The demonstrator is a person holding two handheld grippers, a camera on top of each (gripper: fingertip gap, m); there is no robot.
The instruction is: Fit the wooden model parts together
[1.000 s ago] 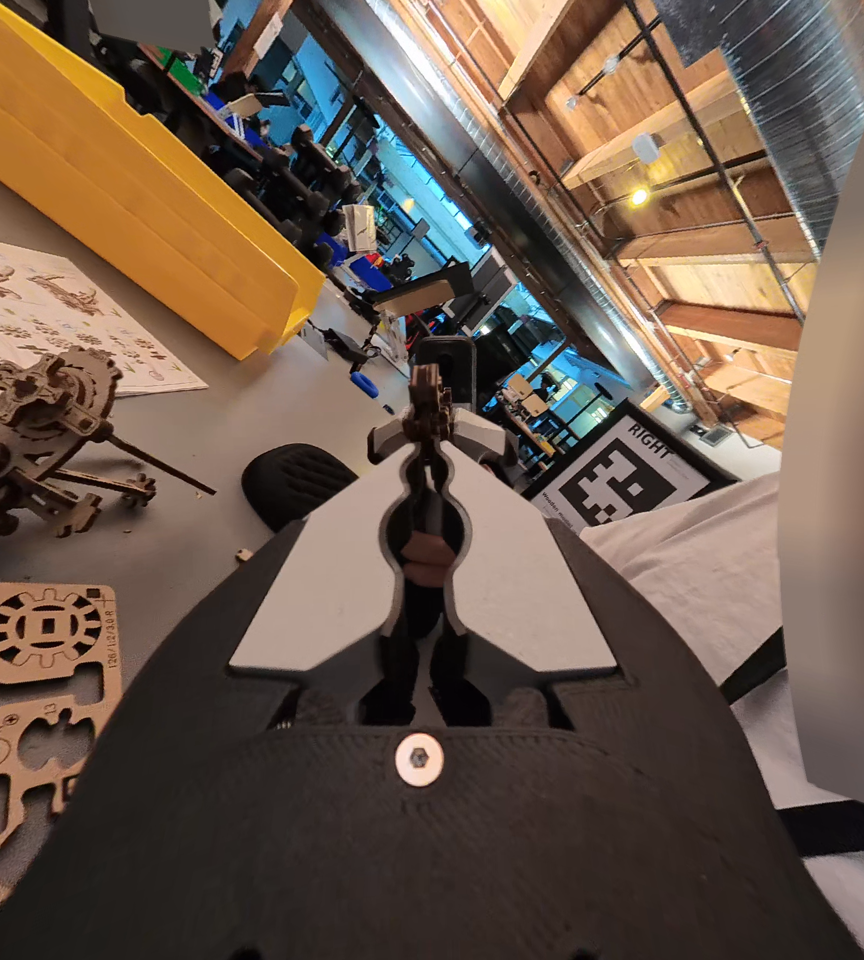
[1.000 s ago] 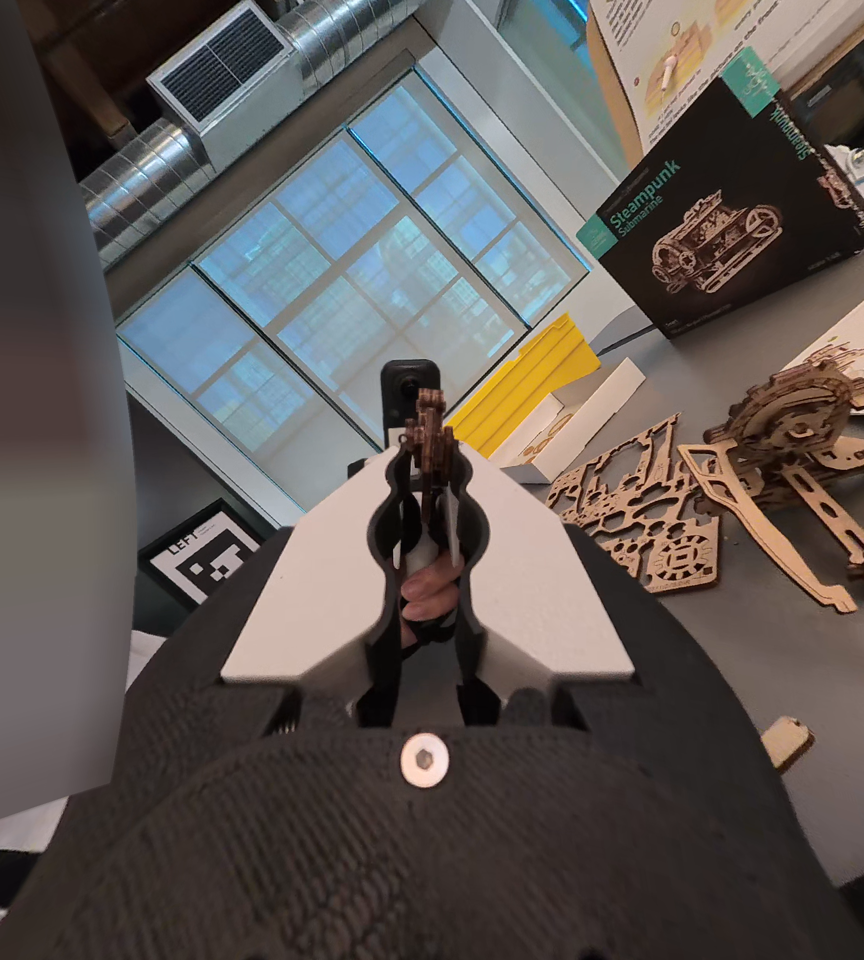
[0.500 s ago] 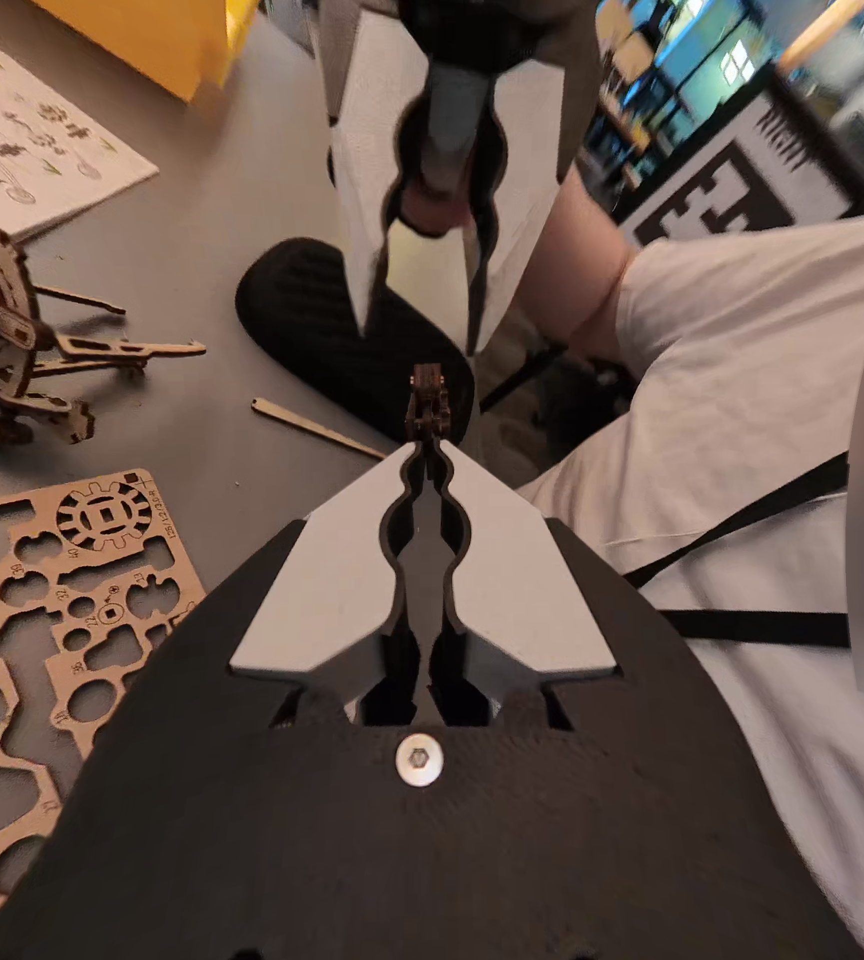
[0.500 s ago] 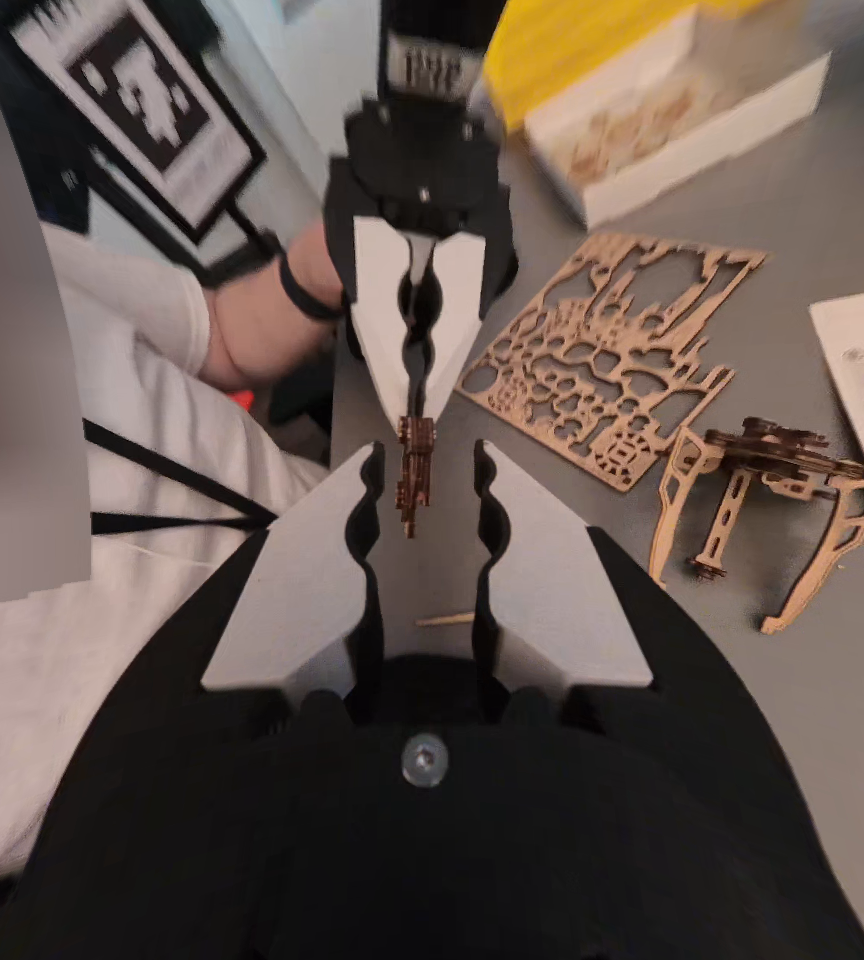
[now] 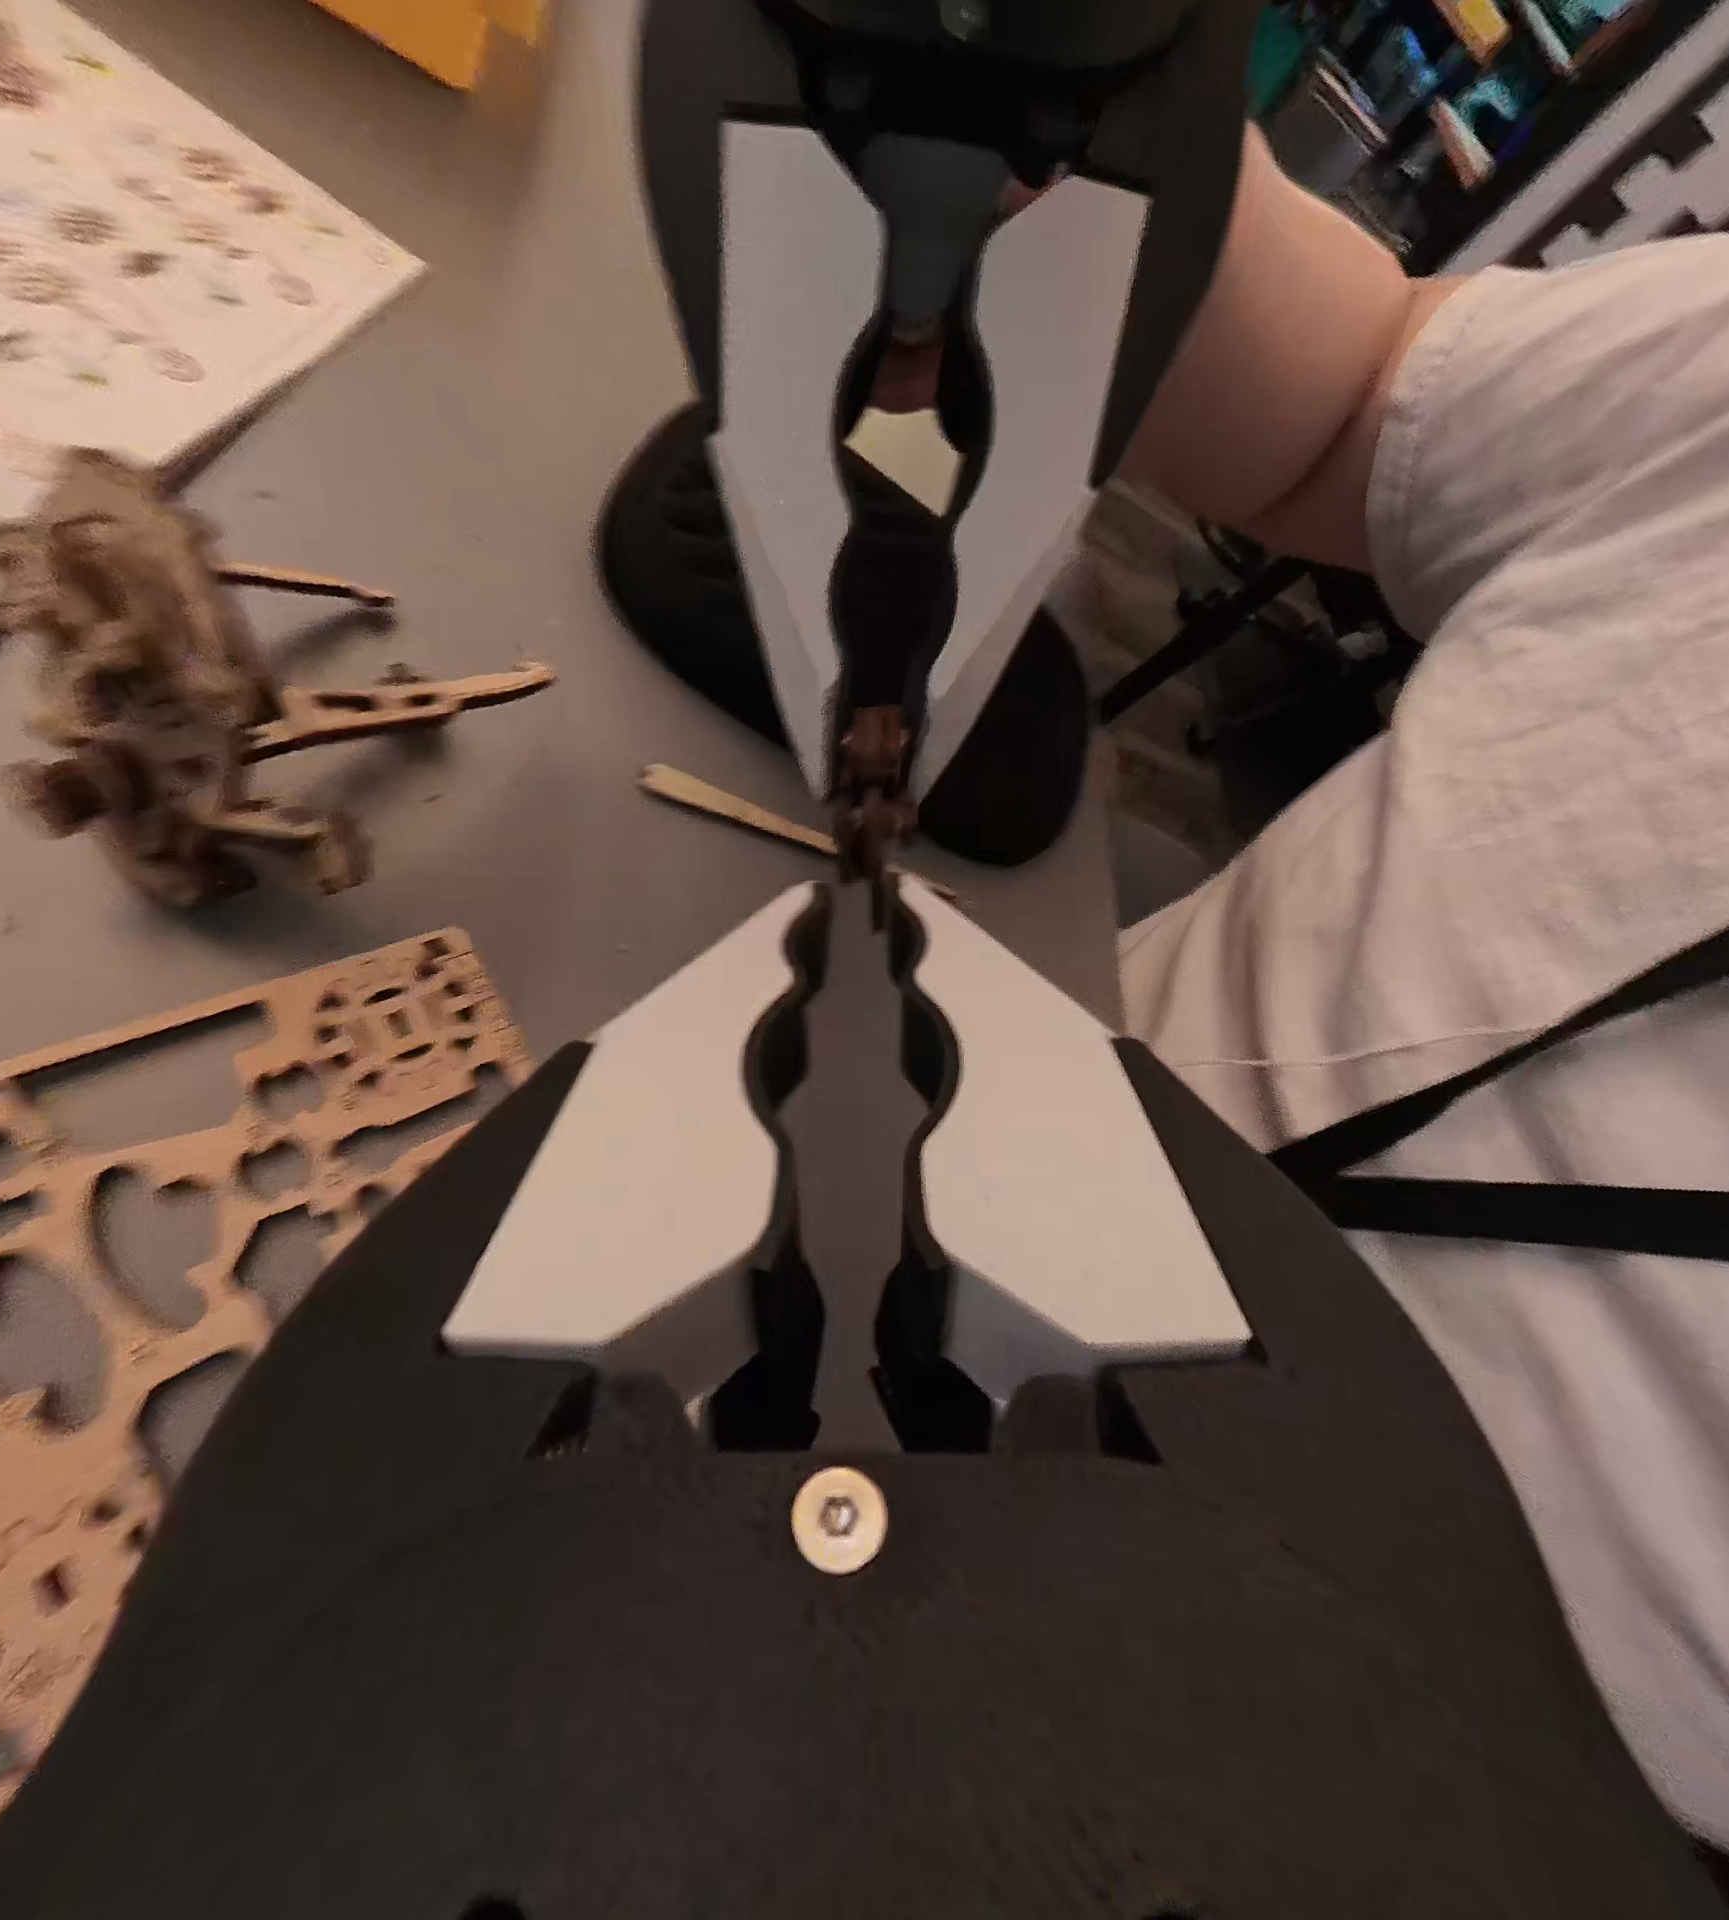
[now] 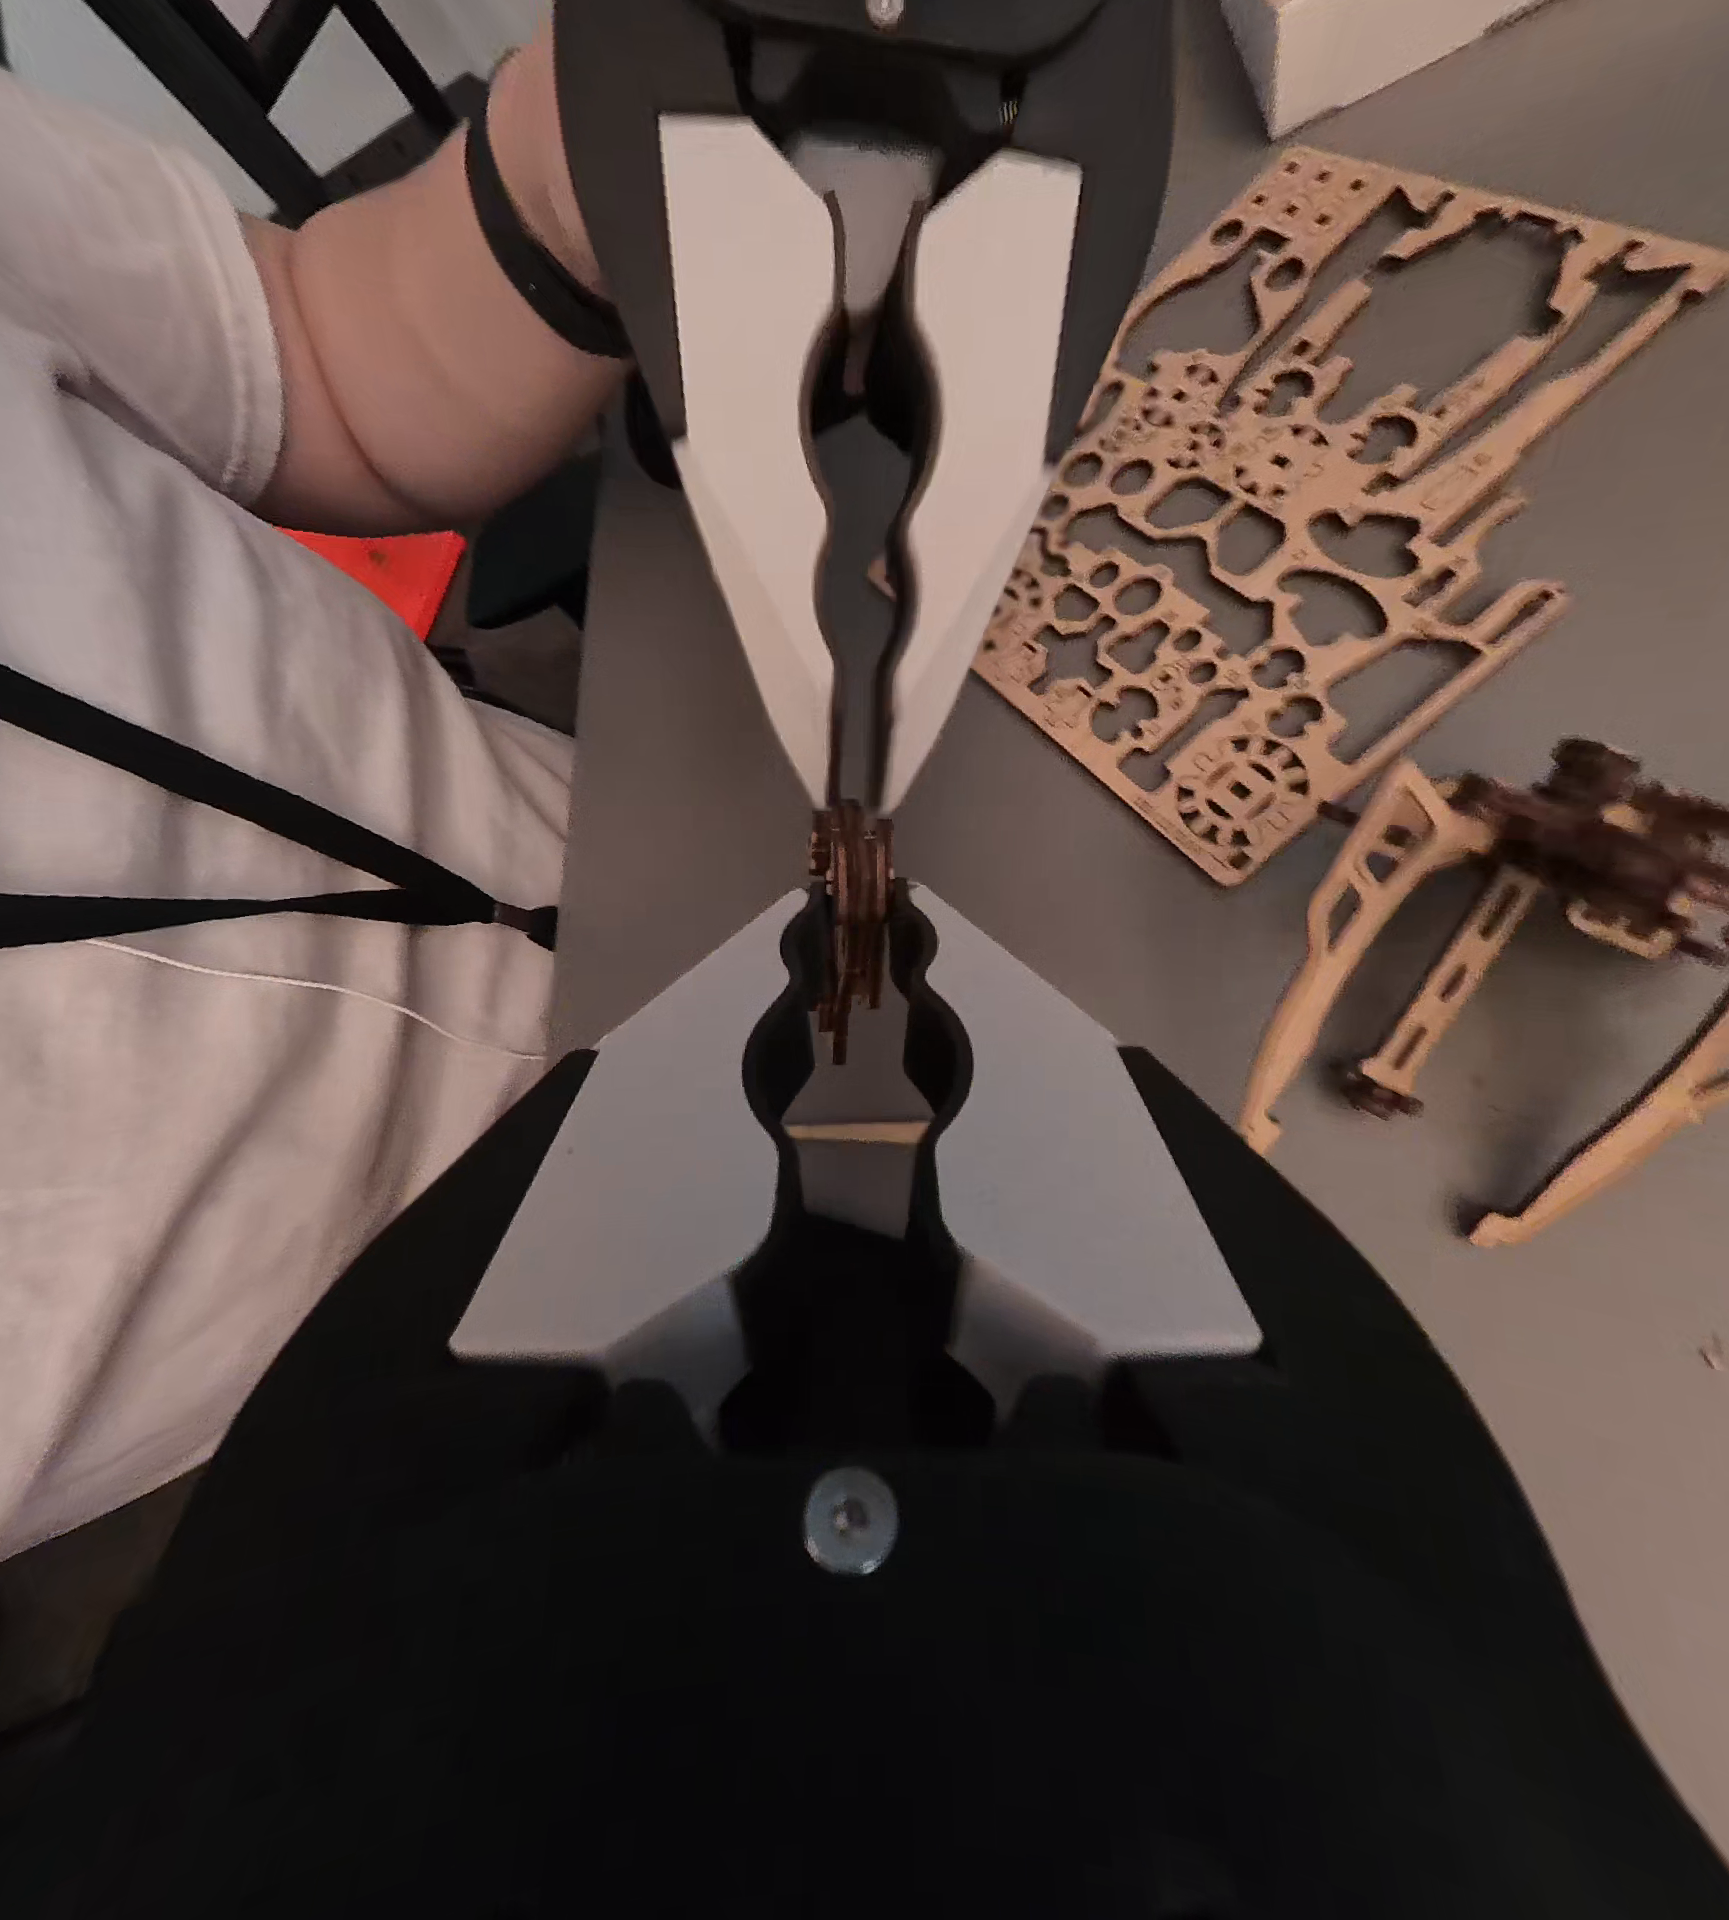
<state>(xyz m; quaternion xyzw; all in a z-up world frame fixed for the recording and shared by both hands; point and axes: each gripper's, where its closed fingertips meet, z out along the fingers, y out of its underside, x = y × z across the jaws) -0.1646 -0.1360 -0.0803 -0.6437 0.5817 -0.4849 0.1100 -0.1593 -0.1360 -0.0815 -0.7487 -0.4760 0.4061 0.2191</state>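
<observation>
A small dark wooden part [image 6: 849,935], a stack of thin gear-like pieces, hangs between the two grippers above the grey table [image 6: 1462,1507]. My right gripper [image 6: 855,894] is shut on its near end. My left gripper [image 6: 855,802] comes in from the top of the right wrist view, tip to tip with the right one, and pinches the far end. In the left wrist view the part [image 5: 872,800] sits between my left gripper [image 5: 865,891] and the right gripper [image 5: 872,784] coming from above. Both views are a little blurred.
A laser-cut wooden sheet [image 5: 112,1195] [image 6: 1307,520] and a partly built wooden model [image 5: 133,727] [image 6: 1566,883] lie on the table. A thin wooden stick [image 5: 725,805] lies under the grippers. A printed instruction sheet [image 5: 112,208] is at the far left. The person's white shirt [image 5: 1514,727] is close by. The tips of both grippers are at nearly the same place.
Both grippers swung down from facing the room to facing the table. The right gripper opened half a second ago and has now shut on the part again, closer to the left gripper.
</observation>
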